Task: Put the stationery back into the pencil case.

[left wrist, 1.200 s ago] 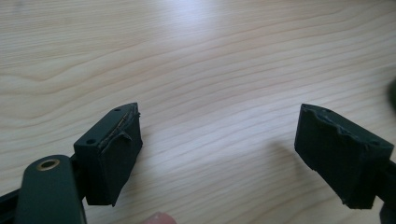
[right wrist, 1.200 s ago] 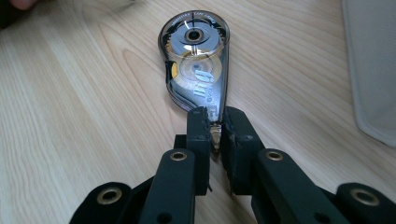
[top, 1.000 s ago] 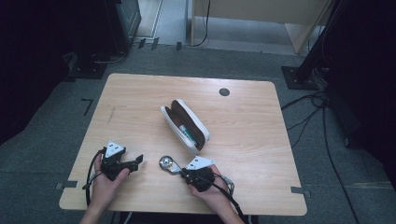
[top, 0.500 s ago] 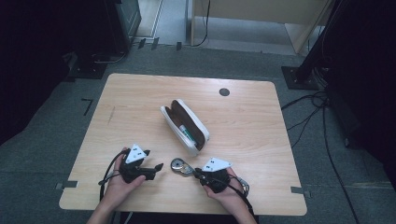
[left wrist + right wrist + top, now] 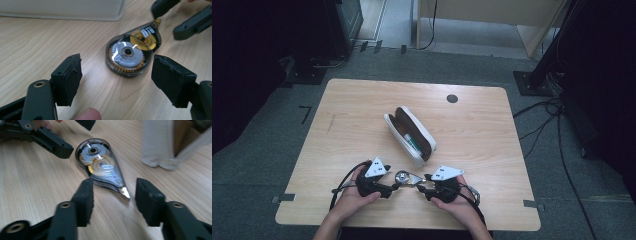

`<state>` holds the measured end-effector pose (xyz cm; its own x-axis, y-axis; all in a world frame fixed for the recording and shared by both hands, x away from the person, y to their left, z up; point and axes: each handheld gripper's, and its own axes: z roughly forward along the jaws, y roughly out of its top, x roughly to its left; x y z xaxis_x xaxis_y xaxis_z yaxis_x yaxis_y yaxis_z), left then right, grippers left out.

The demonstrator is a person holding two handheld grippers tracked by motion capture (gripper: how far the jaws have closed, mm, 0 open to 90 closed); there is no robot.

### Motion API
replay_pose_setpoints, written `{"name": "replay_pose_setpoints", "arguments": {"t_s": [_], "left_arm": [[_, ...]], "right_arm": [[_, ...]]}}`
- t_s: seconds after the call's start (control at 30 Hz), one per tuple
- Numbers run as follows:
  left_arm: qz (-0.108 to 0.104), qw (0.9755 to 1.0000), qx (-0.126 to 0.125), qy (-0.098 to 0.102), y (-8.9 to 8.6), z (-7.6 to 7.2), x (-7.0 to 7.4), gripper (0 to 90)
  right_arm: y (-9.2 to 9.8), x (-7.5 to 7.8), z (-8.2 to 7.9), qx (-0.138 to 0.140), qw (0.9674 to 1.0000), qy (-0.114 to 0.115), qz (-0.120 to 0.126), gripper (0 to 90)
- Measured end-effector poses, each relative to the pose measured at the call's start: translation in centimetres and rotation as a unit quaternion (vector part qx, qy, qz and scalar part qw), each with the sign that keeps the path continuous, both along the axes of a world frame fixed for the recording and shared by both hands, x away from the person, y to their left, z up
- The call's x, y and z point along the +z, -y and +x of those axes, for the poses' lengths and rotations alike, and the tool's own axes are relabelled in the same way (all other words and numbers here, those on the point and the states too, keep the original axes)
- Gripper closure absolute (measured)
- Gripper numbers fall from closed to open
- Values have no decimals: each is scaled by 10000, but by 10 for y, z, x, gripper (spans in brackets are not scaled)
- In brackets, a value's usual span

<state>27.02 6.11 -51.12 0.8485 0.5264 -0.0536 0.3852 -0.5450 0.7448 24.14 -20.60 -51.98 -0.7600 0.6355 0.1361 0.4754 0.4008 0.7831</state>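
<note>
The tape dispenser (image 5: 405, 177) is lying flat on the table (image 5: 352, 125), near the front edge, btwn the two grippers and just in front of the open pencil case (image 5: 411, 135). In the left gripper view the dispenser (image 5: 130, 53) is resting w/ its round end toward that gripper's jaws; in the right gripper view it (image 5: 100, 168) is pointing its narrow tip toward the right gripper's jaws.

The right gripper (image 5: 421, 183) has just been opening its jaws; they are standing about half apart w/ the tip lying between them but not pressed, so prob. a release, leaving the dispenser flat and steady for a grab from the other side. The left gripper (image 5: 396, 186) is standing wide, its jaws narrowing a little, nothing held yet; the round end is lying just ahead of the gap, not inside it. Judging by this, it is lining up to take the wide end.

Room: the front edge is close behind both hands, so not much space to pull back. The case is sitting just beyond, its side showing at the top of the left gripper view (image 5: 62, 10). The table's left and right parts are bare, giving free room sideways.
</note>
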Motion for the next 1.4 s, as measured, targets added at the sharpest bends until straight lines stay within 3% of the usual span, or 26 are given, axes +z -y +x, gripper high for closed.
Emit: {"name": "replay_pose_setpoints", "arguments": {"t_s": [0.1,0.23,0.33,0.43,0.63,0.73,0.9,0.93,1.0,1.1,1.4], "left_arm": [[-7,9999,-153,-25,4,-1,-2,275],[199,9994,-280,29,15,-3,-6,292],[222,9991,-345,67,19,-5,-7,315],[271,9987,-382,179,23,-8,-7,346],[210,9984,-506,166,21,-8,-7,397],[188,9981,-567,147,20,-8,-7,400],[183,9980,-583,142,19,-8,-7,409],[135,9981,-598,66,18,-7,-7,416],[152,9980,-608,97,18,-8,-7,422],[156,9980,-603,125,18,-9,-7,433],[128,9985,-534,75,16,-7,-7,431]], "right_arm": [[-10,-3,3,164,9995,91,-260,421],[-17,-2,6,103,9994,132,-306,450],[-18,-3,6,125,9993,150,-321,483],[-17,-2,7,129,9995,87,-262,480],[-17,-3,5,368,9991,61,-198,511],[-12,-3,7,438,9990,-127,-19,534],[-4,-3,8,360,9984,-380,224,590],[1,-3,8,223,9986,-399,262,600],[5,-3,6,169,9993,-299,169,635],[12,-3,4,171,9991,-346,170,709],[19,-4,4,116,9989,-419,200,807]]}}
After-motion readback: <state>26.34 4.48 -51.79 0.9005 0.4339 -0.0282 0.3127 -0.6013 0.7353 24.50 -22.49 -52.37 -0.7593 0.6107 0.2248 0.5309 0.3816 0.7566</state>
